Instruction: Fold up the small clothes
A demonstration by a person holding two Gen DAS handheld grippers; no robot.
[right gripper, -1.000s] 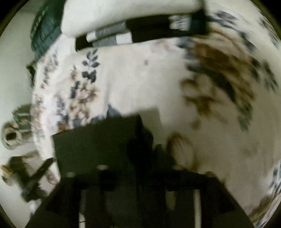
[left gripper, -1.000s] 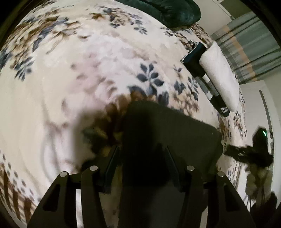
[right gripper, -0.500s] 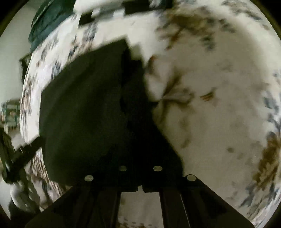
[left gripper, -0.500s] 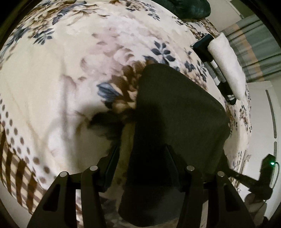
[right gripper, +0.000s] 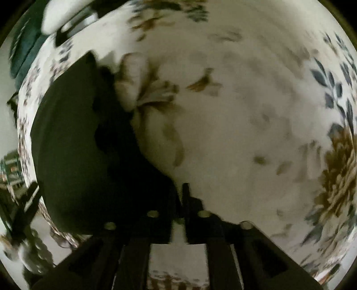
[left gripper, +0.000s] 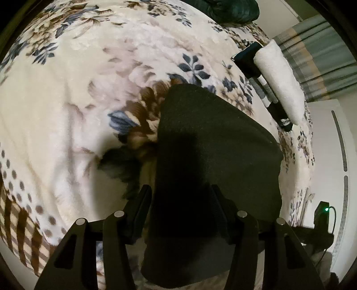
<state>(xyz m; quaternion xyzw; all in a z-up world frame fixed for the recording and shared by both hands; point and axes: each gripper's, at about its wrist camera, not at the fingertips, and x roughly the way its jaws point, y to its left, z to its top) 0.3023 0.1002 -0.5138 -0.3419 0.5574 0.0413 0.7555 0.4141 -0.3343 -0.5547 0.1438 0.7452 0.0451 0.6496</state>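
Observation:
A black garment (left gripper: 212,145) lies spread on the floral blanket (left gripper: 67,111), and its near end runs up between the fingers of my left gripper (left gripper: 180,196). That gripper is shut on the cloth, which fills the gap between the fingers. In the blurred right wrist view the same garment (right gripper: 71,145) lies to the left, its edge reaching my right gripper (right gripper: 179,191). Those jaws are opening, with a narrow gap that shows pale blanket (right gripper: 245,111) and no cloth plainly in it.
A rolled white towel (left gripper: 279,78) and folded black, grey-striped clothes (left gripper: 263,84) lie together at the blanket's far right edge. A dark green cushion (left gripper: 232,9) sits at the top. A striped curtain (left gripper: 323,55) and a device with a green light (left gripper: 322,214) are off the bed.
The black garment has come down and now lies flat on the blanket. My right gripper has swung right, off the cloth, which now lies to its left. The left gripper barely moved lately.

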